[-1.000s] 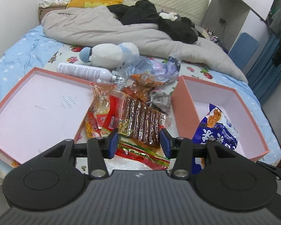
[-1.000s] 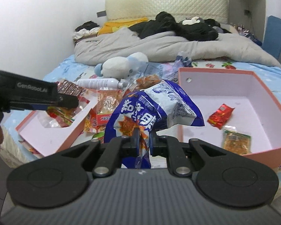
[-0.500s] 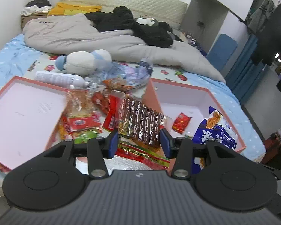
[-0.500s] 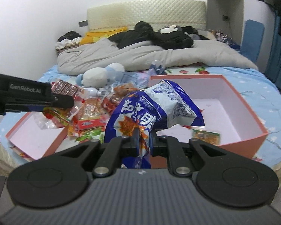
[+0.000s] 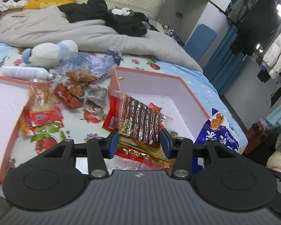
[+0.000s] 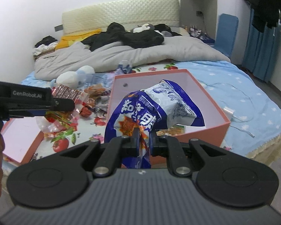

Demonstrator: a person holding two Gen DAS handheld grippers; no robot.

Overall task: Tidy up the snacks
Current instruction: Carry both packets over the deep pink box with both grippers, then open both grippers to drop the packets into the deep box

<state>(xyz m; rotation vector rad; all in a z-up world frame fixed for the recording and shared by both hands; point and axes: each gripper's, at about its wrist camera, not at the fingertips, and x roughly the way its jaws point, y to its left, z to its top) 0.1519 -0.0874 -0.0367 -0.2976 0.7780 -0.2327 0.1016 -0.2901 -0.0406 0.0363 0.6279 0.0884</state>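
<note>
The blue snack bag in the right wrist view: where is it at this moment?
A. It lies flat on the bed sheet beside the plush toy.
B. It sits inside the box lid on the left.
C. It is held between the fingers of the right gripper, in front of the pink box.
C: the blue snack bag is pinched by the right gripper, with the pink box behind it.

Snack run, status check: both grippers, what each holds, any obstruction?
Left gripper shut on clear-wrapped snack pack. Right gripper shut on blue chip bag, held over pink box. Nothing blocking the box.

Even, soft indoor light, a bright window glare far right, fisheye bending at edges, slight blur.
</note>
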